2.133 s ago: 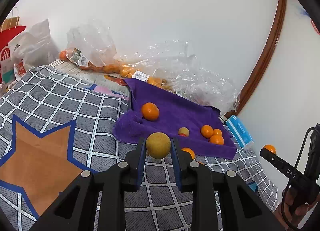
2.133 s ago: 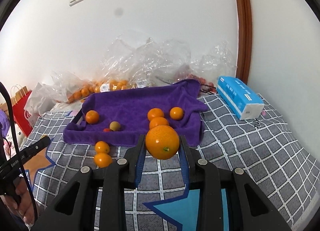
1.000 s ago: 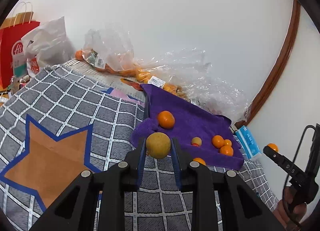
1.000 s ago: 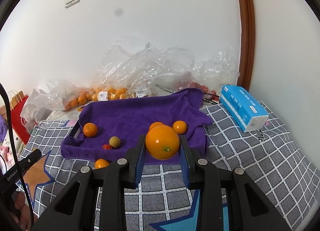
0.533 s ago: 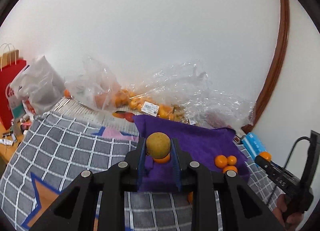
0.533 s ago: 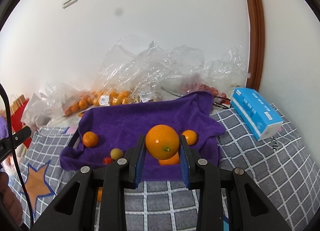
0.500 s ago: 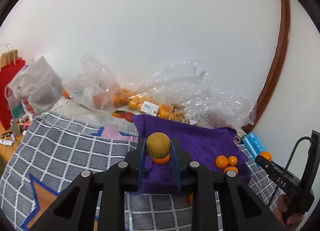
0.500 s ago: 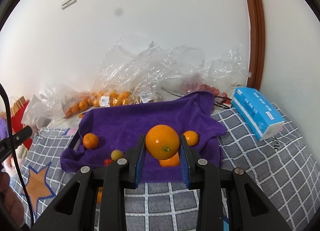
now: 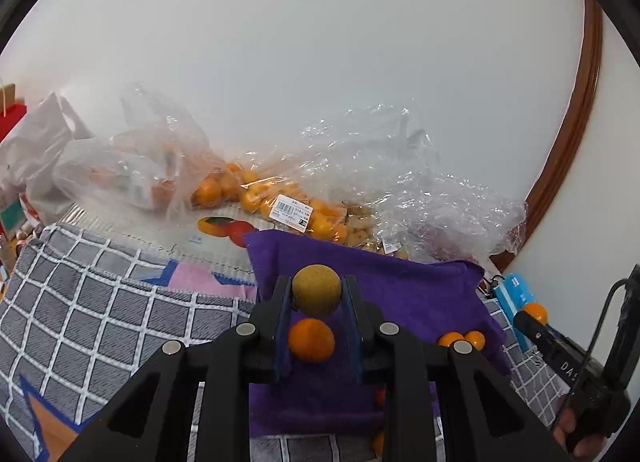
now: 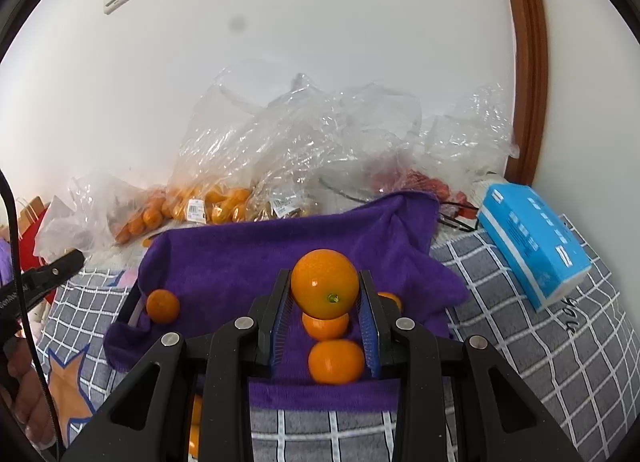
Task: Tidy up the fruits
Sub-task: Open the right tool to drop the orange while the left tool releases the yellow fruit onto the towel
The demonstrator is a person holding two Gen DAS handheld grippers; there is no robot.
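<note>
At centre frame of the left wrist view, the left tool [image 9: 317,294] is pinching a yellow-brown fruit [image 9: 316,289] between its blue pads, over the purple towel [image 9: 404,294]. At centre frame of the right wrist view, the right tool [image 10: 325,296] is pinching a large orange [image 10: 324,289], also over the towel.

Risks, as judged:
- Both fruits are round and are sitting high at the pad tips. A jolt could be rolling either one out of its grip.
- An orange [image 9: 311,340] is lying right under the left tool, and two oranges [image 10: 336,360] are lying under the right tool. A release here is likely to be striking them and scattering the group.
- The towel is lying rumpled on a checked blanket [image 10: 552,346], so a dropped fruit could be rolling off the near edge. At least one orange [image 10: 195,422] is already lying off the towel, low in the right view.
- The tools are working close together and could be colliding.

Writing:
- White price stickers with barcodes [image 9: 291,212] are showing on the clear bags [image 10: 304,149] at the back; their print is too small to read.
- The letters "DAS" [image 9: 568,369] are showing on the other tool's body, lower right of the left view.
- The blue tissue pack [image 10: 532,246] is bearing white marks, not legible.
- A partial word is showing on the blanket at right, unreadable.
</note>
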